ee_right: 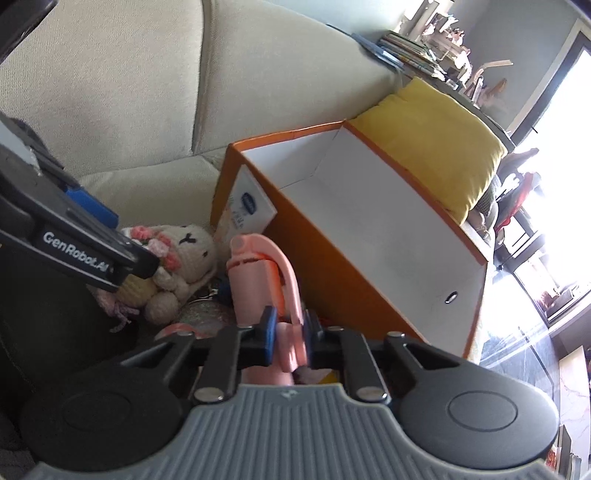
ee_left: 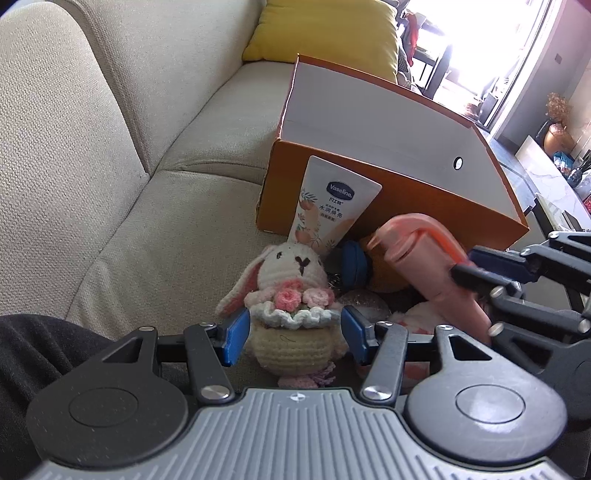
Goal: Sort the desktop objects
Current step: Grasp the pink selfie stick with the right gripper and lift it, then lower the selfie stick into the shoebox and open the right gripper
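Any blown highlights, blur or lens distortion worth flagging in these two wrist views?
Left wrist view: window blown out at top right; pink bottle motion-blurred; orange box edges bowed by fisheye. Right wrist view: right edge overexposed, bottle soft, crochet bunny fairly sharp.

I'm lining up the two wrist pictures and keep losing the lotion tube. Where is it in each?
Left wrist: the lotion tube stands centre, leaning on the orange box's front wall, above the knitted bunny.
Right wrist: the tube is left of centre, mostly hidden at the box's left corner.
Shared landmark: the yellow cushion behind the box.
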A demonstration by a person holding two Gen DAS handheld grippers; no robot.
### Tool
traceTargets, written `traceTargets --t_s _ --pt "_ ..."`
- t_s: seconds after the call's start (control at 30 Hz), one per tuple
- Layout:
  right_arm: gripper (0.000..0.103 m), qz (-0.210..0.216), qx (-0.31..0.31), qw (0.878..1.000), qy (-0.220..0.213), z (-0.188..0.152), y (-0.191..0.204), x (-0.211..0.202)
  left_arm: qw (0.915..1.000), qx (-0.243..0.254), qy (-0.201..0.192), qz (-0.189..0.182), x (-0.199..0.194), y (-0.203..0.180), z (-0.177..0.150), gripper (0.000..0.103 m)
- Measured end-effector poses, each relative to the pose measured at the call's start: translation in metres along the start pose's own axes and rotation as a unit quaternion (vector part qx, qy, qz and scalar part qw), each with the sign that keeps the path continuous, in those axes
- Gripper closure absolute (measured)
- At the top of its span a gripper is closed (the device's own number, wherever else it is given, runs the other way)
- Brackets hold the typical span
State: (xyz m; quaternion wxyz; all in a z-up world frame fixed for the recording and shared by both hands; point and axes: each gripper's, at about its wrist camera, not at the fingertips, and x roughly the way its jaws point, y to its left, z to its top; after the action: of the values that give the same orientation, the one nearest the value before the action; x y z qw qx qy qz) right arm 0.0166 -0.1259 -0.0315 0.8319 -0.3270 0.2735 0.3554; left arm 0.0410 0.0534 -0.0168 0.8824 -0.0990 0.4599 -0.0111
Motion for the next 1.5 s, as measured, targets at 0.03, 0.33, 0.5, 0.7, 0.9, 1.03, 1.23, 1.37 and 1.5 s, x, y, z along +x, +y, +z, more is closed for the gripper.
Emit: traceTargets --t_s 0.03,0.33,0.5,0.7,0.9,1.03,1.23,1.37,1.5 --pt "0.091 0.003 0.002 1.0 0.003 0.001 -0.006 -0.001 1.0 0.001 -0.001 -0.001 0.0 -0.001 0.001 0.039" --pt "0.091 0.04 0.024 0.999 0.017 0.003 -0.054 -0.019 1.0 0.0 -0.006 -0.005 0.001 -0.002 0.008 0.039" --pt "0.091 0.034 0.027 0.999 0.018 0.013 -0.084 -0.037 1.0 -0.003 -0.003 -0.006 0.003 0.0 0.009 0.039" --pt "0.091 0.011 0.041 0.999 0.011 0.031 -0.118 -0.05 0.9999 -0.005 -0.003 -0.008 0.005 0.001 0.012 0.039" --pt "0.091 -0.027 0.084 0.996 0.018 0.058 -0.162 -0.036 0.9999 -0.007 0.0 -0.013 0.01 0.001 0.012 0.039" --pt "0.091 -0.025 0.122 0.991 0.04 0.083 -0.186 -0.005 0.9998 -0.009 0.001 -0.015 0.011 0.002 0.011 0.039" --pt "0.091 -0.033 0.164 0.983 0.082 0.109 -0.211 0.048 0.9997 -0.013 0.0 -0.02 0.013 0.005 0.011 0.039" --pt "0.091 -0.029 0.203 0.972 0.111 0.118 -0.22 0.081 0.9995 -0.023 -0.002 -0.023 0.013 0.01 0.011 0.039" --pt "0.091 -0.04 0.221 0.965 0.136 0.121 -0.22 0.107 0.9992 -0.029 -0.001 -0.027 0.015 0.015 0.012 0.039"
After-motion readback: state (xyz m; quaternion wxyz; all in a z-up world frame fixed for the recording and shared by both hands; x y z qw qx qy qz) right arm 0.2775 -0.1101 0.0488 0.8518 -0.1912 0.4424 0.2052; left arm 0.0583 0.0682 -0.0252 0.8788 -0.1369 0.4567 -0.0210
